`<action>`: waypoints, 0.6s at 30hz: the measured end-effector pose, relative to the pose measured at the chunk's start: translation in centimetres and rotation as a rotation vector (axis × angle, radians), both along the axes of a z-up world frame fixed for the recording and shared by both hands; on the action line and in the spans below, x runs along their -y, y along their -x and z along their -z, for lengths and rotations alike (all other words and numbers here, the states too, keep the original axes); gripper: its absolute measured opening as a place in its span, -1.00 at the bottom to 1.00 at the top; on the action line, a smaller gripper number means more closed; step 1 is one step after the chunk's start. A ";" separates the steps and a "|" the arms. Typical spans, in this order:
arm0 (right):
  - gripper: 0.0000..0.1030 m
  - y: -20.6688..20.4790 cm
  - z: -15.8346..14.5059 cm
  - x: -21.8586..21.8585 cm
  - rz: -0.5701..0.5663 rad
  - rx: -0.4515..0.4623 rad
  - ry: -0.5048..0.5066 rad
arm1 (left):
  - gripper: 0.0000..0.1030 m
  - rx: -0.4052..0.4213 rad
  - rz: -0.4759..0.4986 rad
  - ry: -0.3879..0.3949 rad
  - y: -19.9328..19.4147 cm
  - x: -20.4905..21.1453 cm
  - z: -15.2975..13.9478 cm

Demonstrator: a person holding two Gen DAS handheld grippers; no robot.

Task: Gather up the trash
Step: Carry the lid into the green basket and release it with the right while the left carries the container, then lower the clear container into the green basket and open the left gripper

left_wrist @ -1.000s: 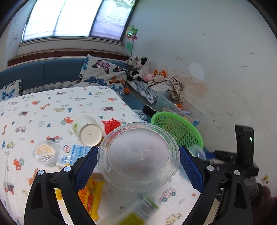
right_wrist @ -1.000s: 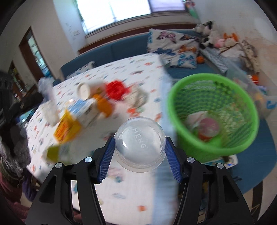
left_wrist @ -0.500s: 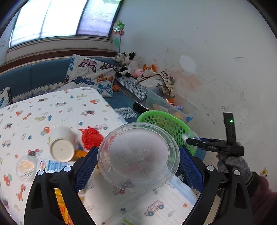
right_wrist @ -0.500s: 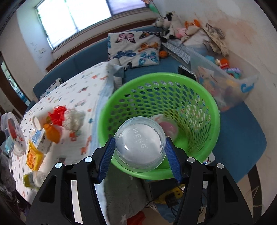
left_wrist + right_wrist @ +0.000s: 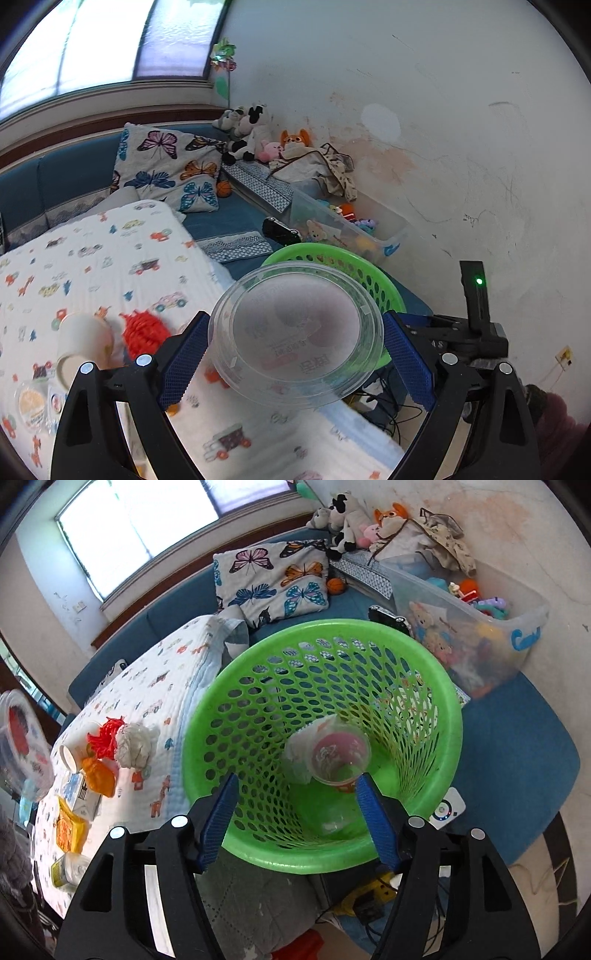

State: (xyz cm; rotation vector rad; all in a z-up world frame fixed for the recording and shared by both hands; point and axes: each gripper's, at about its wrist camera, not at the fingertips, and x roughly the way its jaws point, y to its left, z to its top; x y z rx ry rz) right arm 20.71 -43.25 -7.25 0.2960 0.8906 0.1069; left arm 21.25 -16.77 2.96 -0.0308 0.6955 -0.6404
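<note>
My left gripper [image 5: 295, 317] is shut on a clear round plastic container [image 5: 295, 339], held above the table edge just in front of the green mesh basket [image 5: 373, 275]. My right gripper [image 5: 296, 777] hangs over the basket [image 5: 452, 716] with its jaws opening and nothing between the pads. A clear domed cup [image 5: 341, 755] lies inside the basket on white paper and a pink thing. On the patterned tablecloth [image 5: 173, 686] lie a red pom-pom [image 5: 107, 734], a white crumpled wad [image 5: 135, 747], an orange wrapper [image 5: 98, 779], a paper cup [image 5: 83, 343] and a yellow packet [image 5: 68, 829].
A clear toy bin [image 5: 476, 635] stands behind the basket against the wall. A blue sofa with a butterfly pillow [image 5: 273, 578] and plush toys runs along the back. Cables and a white device [image 5: 448, 808] lie on the floor beside the basket.
My right gripper swung from above the table to above the basket and let go of the domed cup, which dropped in. My left gripper carried the container rightward toward the basket.
</note>
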 end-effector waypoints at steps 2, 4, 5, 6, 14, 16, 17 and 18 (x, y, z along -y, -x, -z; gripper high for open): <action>0.34 0.4 -0.3 0.1 -0.002 0.012 0.006 | 0.73 -0.009 0.010 -0.003 -0.6 1.0 0.0; 0.35 1.0 -0.7 0.2 -0.005 0.026 0.005 | 0.73 -0.022 0.022 -0.007 -1.3 2.2 0.2; 0.36 1.2 -0.9 0.2 -0.007 0.030 0.004 | 0.73 -0.025 0.027 -0.010 -1.6 2.6 0.2; 0.37 1.4 -1.1 0.3 -0.009 0.036 0.004 | 0.73 -0.026 0.032 -0.015 -1.8 3.2 0.4; 0.43 3.1 -1.7 0.8 -0.008 0.062 0.024 | 0.73 -0.115 0.055 -0.032 -5.1 7.2 2.6; 0.43 3.3 -1.5 1.0 -0.003 0.062 0.024 | 0.74 -0.137 0.062 -0.035 -5.8 8.1 3.2; 0.44 3.4 -1.4 1.2 0.000 0.062 0.019 | 0.74 -0.143 0.064 -0.040 -6.0 8.5 3.4; 0.44 3.5 -1.4 1.3 0.002 0.061 0.014 | 0.74 -0.144 0.064 -0.049 -6.1 8.9 3.7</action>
